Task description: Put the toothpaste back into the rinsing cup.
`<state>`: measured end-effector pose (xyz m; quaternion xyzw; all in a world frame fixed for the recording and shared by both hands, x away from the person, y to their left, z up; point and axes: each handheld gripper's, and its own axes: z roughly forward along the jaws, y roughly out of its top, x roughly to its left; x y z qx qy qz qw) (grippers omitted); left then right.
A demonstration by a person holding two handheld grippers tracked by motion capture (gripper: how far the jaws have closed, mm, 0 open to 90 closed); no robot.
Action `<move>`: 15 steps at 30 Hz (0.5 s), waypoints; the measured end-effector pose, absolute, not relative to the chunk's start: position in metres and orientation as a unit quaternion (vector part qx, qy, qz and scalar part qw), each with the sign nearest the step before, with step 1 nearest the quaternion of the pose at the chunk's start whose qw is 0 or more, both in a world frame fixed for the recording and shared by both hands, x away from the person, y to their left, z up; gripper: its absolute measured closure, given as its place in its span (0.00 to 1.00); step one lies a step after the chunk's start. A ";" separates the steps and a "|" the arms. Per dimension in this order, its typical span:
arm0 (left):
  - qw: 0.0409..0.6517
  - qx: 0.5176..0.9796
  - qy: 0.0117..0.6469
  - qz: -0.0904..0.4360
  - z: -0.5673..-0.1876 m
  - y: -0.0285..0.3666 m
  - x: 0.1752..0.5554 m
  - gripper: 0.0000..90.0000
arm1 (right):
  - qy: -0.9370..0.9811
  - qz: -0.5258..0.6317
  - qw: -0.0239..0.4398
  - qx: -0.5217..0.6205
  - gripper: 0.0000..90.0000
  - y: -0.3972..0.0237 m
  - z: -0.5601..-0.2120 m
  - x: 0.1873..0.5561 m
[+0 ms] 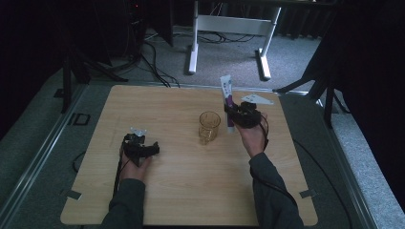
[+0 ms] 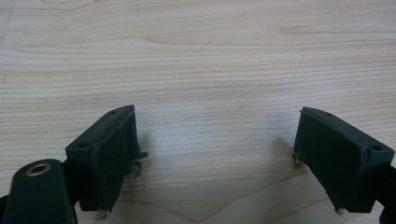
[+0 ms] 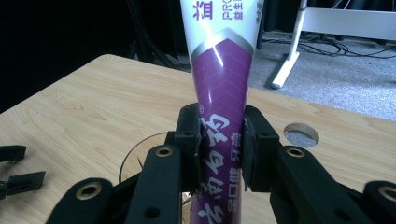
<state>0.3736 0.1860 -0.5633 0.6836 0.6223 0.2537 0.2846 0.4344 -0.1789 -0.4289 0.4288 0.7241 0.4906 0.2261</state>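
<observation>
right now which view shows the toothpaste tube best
The right gripper view: the toothpaste tube stands close up, print legible, clamped in the right gripper. The high view shows it small and upright beside the glass cup.

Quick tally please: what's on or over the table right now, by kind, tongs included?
Tongs: 2, left tongs open over bare table, right tongs shut on the tube
Toothpaste tube, purple and white: 1
Amber glass cup: 1
Total: 4
</observation>
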 end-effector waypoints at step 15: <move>0.285 0.684 0.622 0.253 -0.563 0.186 0.374 0.15 | 0.729 0.487 0.228 0.423 0.80 -0.175 -0.425 0.439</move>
